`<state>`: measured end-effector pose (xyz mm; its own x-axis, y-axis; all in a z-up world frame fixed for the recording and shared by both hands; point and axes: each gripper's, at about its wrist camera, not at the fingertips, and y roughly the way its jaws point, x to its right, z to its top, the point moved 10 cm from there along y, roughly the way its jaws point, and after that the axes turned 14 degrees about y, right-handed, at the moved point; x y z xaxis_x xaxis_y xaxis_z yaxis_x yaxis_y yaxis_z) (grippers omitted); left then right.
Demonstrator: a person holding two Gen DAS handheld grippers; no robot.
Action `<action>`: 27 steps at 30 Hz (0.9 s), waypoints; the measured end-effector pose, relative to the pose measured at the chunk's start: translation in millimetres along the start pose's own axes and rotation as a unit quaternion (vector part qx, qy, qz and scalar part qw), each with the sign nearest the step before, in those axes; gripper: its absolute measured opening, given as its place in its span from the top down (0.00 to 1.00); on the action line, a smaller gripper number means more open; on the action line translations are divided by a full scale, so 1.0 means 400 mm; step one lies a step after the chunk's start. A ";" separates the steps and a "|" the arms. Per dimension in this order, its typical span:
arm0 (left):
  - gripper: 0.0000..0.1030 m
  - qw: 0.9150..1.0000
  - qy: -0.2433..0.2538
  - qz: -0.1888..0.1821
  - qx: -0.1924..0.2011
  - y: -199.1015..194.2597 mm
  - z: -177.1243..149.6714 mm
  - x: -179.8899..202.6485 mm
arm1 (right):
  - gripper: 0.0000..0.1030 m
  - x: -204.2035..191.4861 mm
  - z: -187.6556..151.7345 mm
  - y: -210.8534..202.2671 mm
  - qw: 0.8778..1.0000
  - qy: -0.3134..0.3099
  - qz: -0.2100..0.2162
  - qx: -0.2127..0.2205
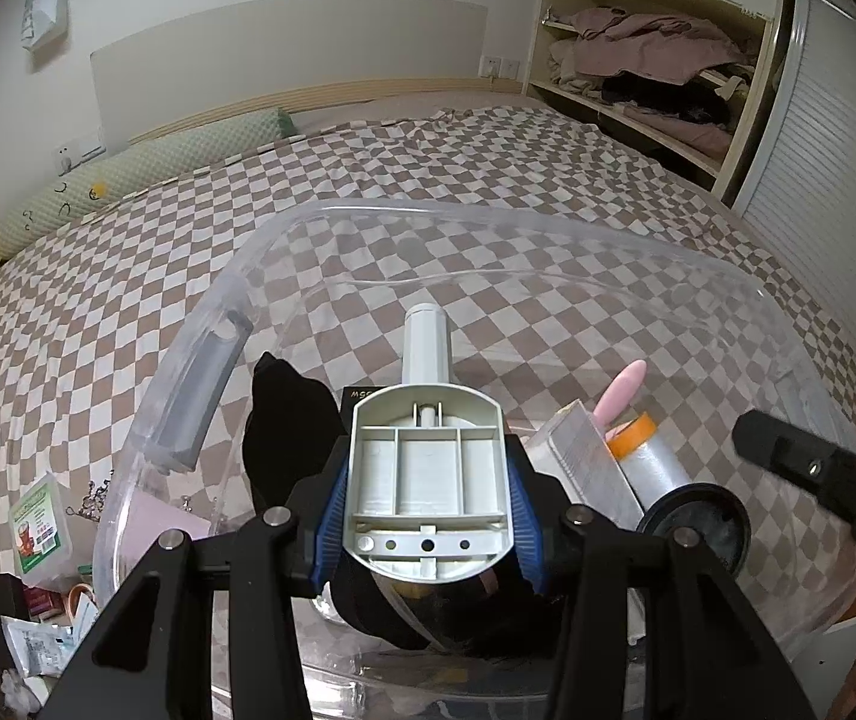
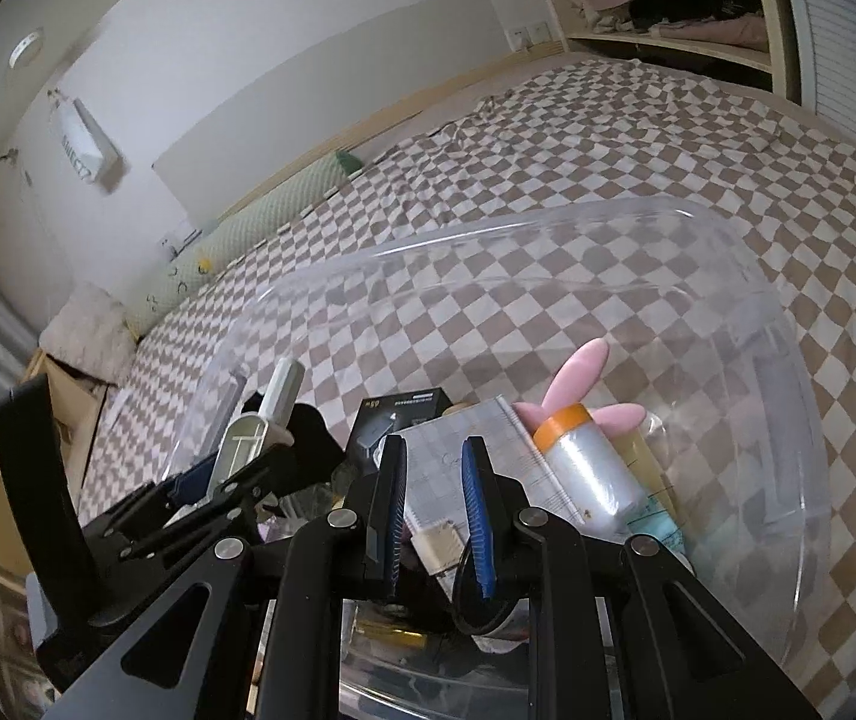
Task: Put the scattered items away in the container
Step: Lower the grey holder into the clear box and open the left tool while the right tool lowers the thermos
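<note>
A clear plastic container [image 1: 488, 216] sits on the checked bed. My left gripper [image 1: 431, 456] hangs over its near-left part, shut on a white plastic scoop-shaped tool [image 1: 428, 474] with a round handle pointing away. In the right wrist view that gripper [image 2: 206, 480] and its tool [image 2: 248, 438] show at the left. My right gripper [image 2: 434, 444] is shut with nothing between its blue pads, above the container [image 2: 488, 228]. Under it lie a gridded notebook [image 2: 476, 438], a silver bottle with an orange collar and pink rabbit ears [image 2: 590, 468] and a black box [image 2: 398, 414].
Left of the container, loose items lie on the bed: a green-labelled box [image 1: 41, 522], white packets [image 1: 38, 648] and small metal clips [image 1: 92, 498]. A black cloth [image 1: 290, 420] and a round black lid [image 1: 698, 522] are inside the container. A green bolster [image 1: 146, 174] lies along the headboard.
</note>
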<state>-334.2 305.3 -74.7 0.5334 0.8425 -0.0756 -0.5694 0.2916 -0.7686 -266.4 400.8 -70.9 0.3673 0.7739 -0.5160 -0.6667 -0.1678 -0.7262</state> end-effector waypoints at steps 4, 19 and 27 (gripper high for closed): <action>0.54 1.000 -0.001 -0.005 0.000 0.001 0.002 0.007 | 0.79 -0.002 -0.002 -0.004 1.000 -0.006 -0.003 0.002; 0.21 1.000 -0.003 0.007 0.016 -0.031 0.008 -0.016 | 0.78 0.001 -0.037 -0.014 0.999 -0.020 -0.011 -0.042; 0.21 1.000 -0.008 0.009 0.011 -0.037 -0.004 -0.032 | 0.78 0.015 -0.104 -0.017 0.993 -0.049 -0.052 -0.098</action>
<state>-331.7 289.7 -63.4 0.5126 0.8551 -0.0781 -0.5921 0.2860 -0.7534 -232.7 381.1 -87.7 0.3565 0.8467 -0.3950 -0.4865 -0.1927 -0.8522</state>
